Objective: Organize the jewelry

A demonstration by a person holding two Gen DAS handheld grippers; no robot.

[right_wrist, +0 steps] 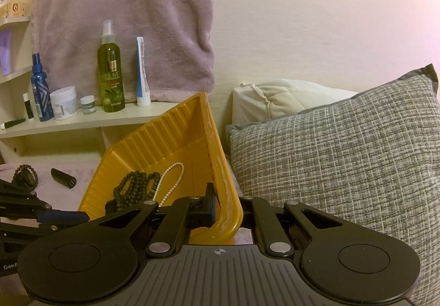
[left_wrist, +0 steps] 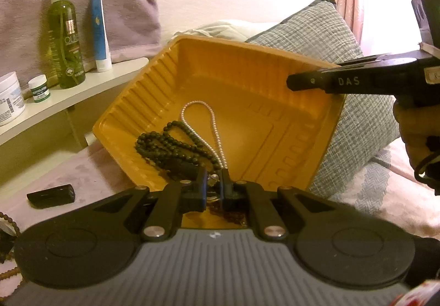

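The left tongs (left_wrist: 215, 185) are pinching the clasp end of the pearl strand (left_wrist: 202, 130), whose loop is lying straight ahead of them, its long axis running away along the fingers into the yellow plastic tray (left_wrist: 275, 86). Just to the left of that loop, a black bead necklace (left_wrist: 170, 145) is bunching on the tray floor, touching the pearls. The right tongs (right_wrist: 228, 209) are clamping the tray's rim, holding it tilted up, with the grey pillow (right_wrist: 343, 154) close on their right. The left tongs are the nearer to the jewelry. Outside the tray, left of the left tongs, a small black case (left_wrist: 51, 196) is lying on the bed, and a brown bead string (left_wrist: 11, 223) is showing at the frame's edge.
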